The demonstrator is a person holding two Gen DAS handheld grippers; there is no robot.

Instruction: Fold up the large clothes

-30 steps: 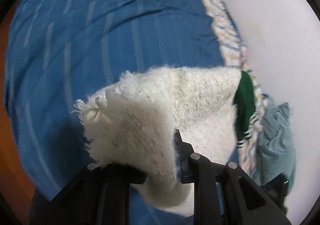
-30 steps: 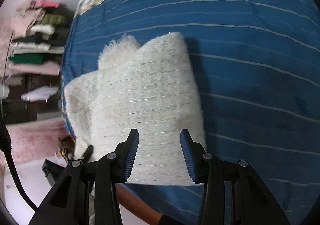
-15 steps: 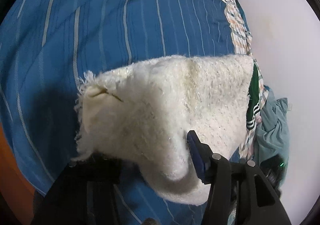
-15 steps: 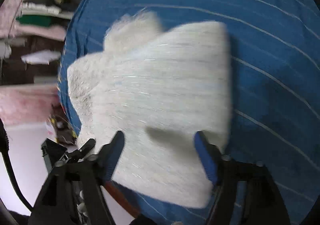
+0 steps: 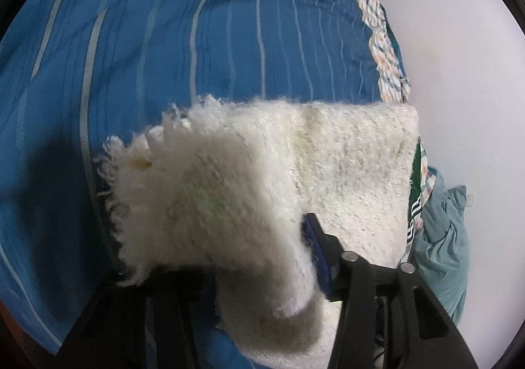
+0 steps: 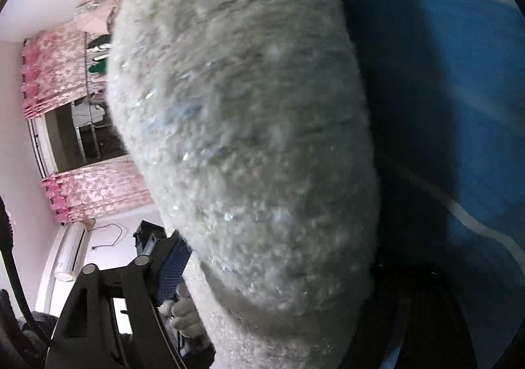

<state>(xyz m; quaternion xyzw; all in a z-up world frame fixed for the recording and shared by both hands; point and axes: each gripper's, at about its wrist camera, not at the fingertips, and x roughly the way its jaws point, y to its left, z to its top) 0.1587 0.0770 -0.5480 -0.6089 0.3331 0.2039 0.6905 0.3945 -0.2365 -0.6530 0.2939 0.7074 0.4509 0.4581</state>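
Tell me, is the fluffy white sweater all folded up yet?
Nearly! The fluffy white sweater already looks folded into a thick bundle. Right now both grippers seem to be holding it above the blue striped bedspread: the left gripper and the right gripper each have it between their fingers. What looks left is setting it down somewhere; more clothes, like the teal garment, wait crumpled nearby.

no readable text, labels or numbers anywhere
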